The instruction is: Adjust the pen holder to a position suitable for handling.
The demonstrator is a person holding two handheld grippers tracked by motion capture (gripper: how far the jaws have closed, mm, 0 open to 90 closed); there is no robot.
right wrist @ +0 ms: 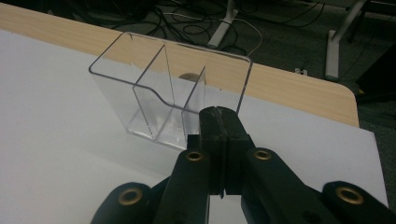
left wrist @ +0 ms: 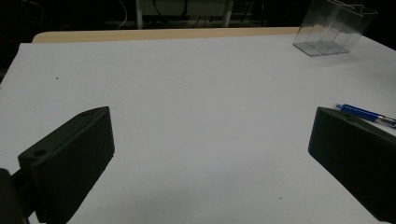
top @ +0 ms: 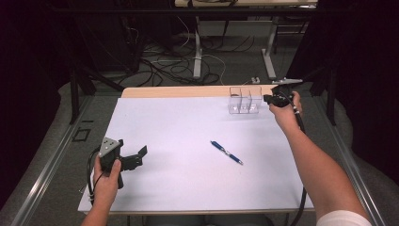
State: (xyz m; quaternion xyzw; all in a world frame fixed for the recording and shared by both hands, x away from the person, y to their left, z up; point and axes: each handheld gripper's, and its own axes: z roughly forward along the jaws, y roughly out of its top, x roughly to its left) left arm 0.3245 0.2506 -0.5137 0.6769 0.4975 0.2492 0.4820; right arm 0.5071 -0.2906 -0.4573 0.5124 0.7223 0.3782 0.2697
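Right gripper [right wrist: 223, 140] closed, empty, held just beside organizer [right wrist: 170, 91]; tipping risked if nudged. Left gripper [left wrist: 210, 154] wide open, empty; pen [top: 227, 152] untouched.

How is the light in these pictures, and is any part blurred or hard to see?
High view: the table is evenly lit, the surroundings dark; the pen is small but sharp. Left gripper view: dim, the near jaws soft, the pen cut off by one jaw. Right gripper view: the clear holder shows mainly by its bright edges.
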